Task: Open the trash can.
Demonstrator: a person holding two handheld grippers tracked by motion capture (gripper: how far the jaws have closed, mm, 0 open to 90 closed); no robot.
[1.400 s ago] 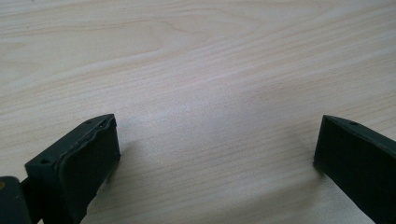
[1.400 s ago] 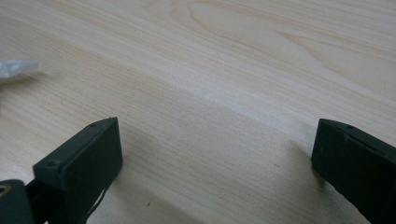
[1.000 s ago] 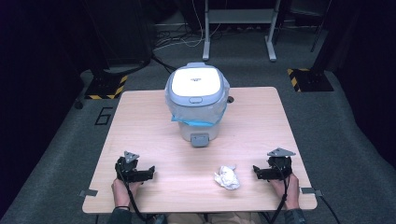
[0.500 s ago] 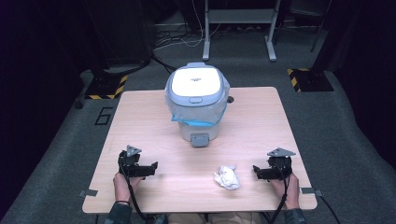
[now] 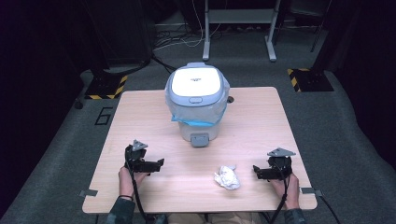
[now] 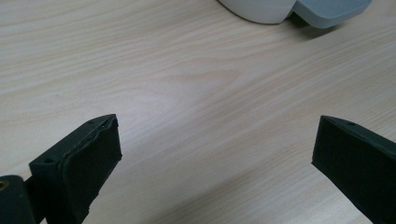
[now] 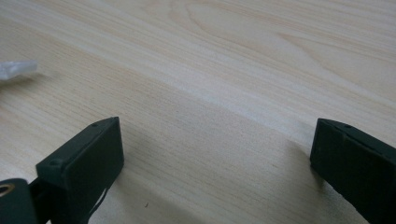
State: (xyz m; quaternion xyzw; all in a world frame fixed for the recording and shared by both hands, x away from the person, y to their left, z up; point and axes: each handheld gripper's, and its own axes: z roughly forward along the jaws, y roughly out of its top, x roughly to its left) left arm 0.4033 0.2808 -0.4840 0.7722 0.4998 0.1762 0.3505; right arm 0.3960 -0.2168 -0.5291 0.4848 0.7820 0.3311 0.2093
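A white pedal bin (image 5: 196, 100) with a grey-rimmed lid and a bluish bag liner stands at the table's middle back, lid down. Its grey pedal (image 5: 199, 139) faces me. A crumpled white paper wad (image 5: 227, 178) lies near the front, right of centre. My left gripper (image 5: 159, 164) rests low at the front left, jaws pointing right and open on nothing. My right gripper (image 5: 256, 171) sits just right of the wad, pointing left, open and apart from it. The left gripper (image 6: 215, 158) view has bare wood, the bin's base (image 6: 257, 9) and pedal (image 6: 329, 8). The right gripper (image 7: 215, 158) view has the wad's edge (image 7: 16, 69).
The light wooden table (image 5: 140, 116) stands on dark grey carpet. Hazard-striped stand feet (image 5: 306, 77) and a metal frame (image 5: 238, 18) are on the floor beyond its far edge. Tape tabs mark the front corners.
My left gripper has crept slightly forward and to the right. The right gripper, the wad and the bin have stayed put.
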